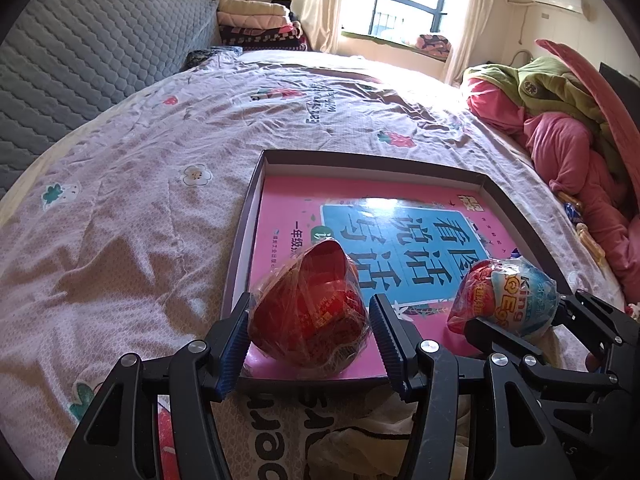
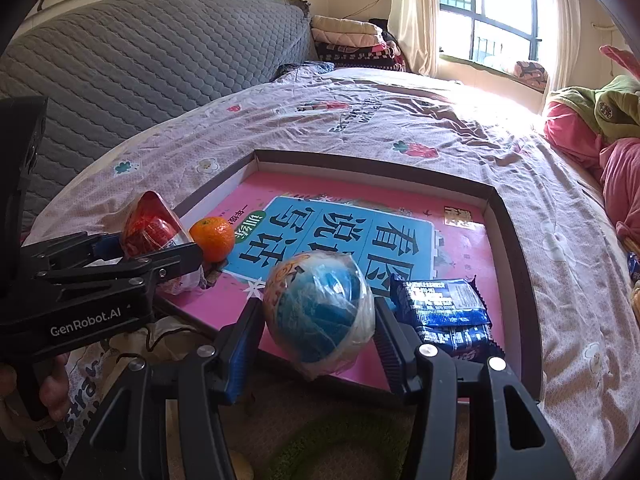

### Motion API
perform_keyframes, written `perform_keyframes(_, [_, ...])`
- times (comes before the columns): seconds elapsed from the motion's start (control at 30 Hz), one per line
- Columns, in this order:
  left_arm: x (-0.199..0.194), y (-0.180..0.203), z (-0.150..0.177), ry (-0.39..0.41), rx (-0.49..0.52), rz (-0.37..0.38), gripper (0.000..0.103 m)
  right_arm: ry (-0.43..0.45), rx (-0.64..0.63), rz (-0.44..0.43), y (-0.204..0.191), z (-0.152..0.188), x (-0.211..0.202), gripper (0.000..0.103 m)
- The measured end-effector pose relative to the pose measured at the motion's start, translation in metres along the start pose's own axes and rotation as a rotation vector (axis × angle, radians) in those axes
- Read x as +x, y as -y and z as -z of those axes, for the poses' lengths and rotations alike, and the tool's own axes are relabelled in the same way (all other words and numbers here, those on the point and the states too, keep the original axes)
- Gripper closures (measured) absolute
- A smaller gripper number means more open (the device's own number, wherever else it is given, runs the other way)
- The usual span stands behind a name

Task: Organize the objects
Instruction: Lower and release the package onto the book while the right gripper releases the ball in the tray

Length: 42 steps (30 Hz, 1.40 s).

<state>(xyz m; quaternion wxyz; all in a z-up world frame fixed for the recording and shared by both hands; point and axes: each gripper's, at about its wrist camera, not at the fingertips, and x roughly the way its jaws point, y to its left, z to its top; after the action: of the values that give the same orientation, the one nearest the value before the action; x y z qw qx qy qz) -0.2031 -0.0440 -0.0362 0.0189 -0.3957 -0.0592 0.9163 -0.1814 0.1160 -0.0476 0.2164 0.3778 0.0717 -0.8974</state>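
My left gripper (image 1: 310, 320) is shut on a red wrapped toy egg (image 1: 308, 312) and holds it over the near left corner of a shallow dark box (image 1: 240, 248) with a pink and blue book in its bottom. My right gripper (image 2: 318, 320) is shut on a blue and white wrapped toy egg (image 2: 320, 304) over the box's near edge (image 2: 516, 240). The blue egg also shows in the left wrist view (image 1: 508, 296), and the red egg in the right wrist view (image 2: 154, 228). A tangerine (image 2: 213, 238) and blue snack packets (image 2: 448, 312) lie in the box.
The box lies on a bed with a pink patterned cover (image 1: 140, 184). A grey quilted headboard (image 2: 140, 64) stands at the left, folded blankets (image 1: 256, 20) at the back, pink and green bedding (image 1: 568, 120) at the right. Loose items lie below the grippers.
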Motion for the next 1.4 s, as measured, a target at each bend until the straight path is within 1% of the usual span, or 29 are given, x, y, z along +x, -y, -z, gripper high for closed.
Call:
perform_keyframes(0.8, [-0.010, 0.003, -0.001, 0.011, 0.019, -0.007, 0.044, 0.002, 0.012, -0.007, 0.000, -0.001, -0.006, 0.048])
perform_keyframes(1.4, [-0.026, -0.004, -0.005, 0.041, -0.002, -0.031, 0.044, 0.026, 0.029, 0.001, 0.005, -0.005, -0.018, 0.048])
